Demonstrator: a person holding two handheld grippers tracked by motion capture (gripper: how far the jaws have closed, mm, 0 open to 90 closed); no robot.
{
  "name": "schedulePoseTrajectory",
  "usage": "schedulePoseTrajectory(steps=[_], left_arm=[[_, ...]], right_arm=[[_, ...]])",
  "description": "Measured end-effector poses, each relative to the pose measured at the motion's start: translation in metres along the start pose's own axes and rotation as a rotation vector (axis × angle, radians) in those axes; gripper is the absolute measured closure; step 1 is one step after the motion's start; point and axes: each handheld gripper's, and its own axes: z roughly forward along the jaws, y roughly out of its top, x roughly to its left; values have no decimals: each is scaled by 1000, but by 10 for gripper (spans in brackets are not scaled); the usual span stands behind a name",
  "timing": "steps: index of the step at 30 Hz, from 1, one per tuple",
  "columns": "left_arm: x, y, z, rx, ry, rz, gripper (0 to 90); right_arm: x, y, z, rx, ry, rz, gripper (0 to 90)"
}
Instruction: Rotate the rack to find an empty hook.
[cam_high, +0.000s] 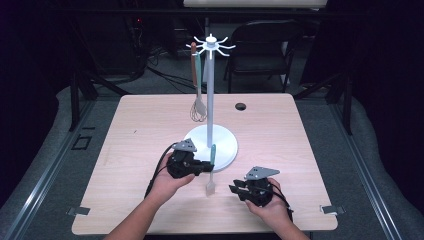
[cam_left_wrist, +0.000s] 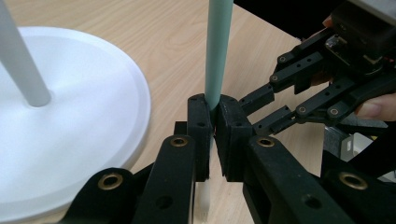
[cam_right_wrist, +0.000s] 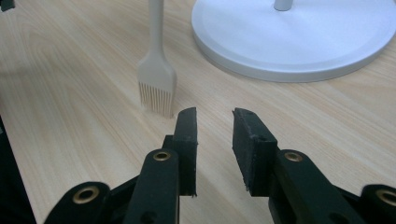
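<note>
left gripper (cam_left_wrist: 212, 122): right up at the lens in its own view, jaws clamped on the brush's mint handle, no gap showing at all

brush (cam_high: 211, 172): held upright-ish, handle up, bristle end (cam_right_wrist: 156, 95) down and right at the table, looks like it's touching or only just off it. Sits just in front of the stand's base, between the two hands

right gripper (cam_high: 239, 190): jaws apart with nothing between them, pointing at the brush from just beside it

stand (cam_high: 210, 90): white pole on a round base (cam_right_wrist: 299, 51), ring of hooks (cam_high: 210, 46) up top

already hung: a whisk (cam_high: 198, 111) and what looks like another mint-handled tool beside it, both off the left-side hooks

table (cam_high: 280, 130): plain wood, otherwise bare near the hands

step in hand: looks like the person is getting the brush sorted for hanging, left one carrying it, right one either about to help or done helping

next move: probably lift it well up and catch the handle's end on a free hook. Can't tell from here if the end has a loop. Needs a steady grip so it doesn't swing into the whisk
</note>
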Motion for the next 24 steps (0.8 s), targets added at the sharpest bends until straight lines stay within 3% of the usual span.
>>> schedulePoseTrajectory(steps=[6,15,24], left_arm=[[5,16,-22,-29,19,10,848],[4,60,-57,-62,63,59,848],[3,96,-79,-87,76,78,848]], right_arm=[[-4,-2,1,5,-24,8,681],[-9,-4,2,19,-48,18,640],[-12,-5,2,23,-53,36,622]])
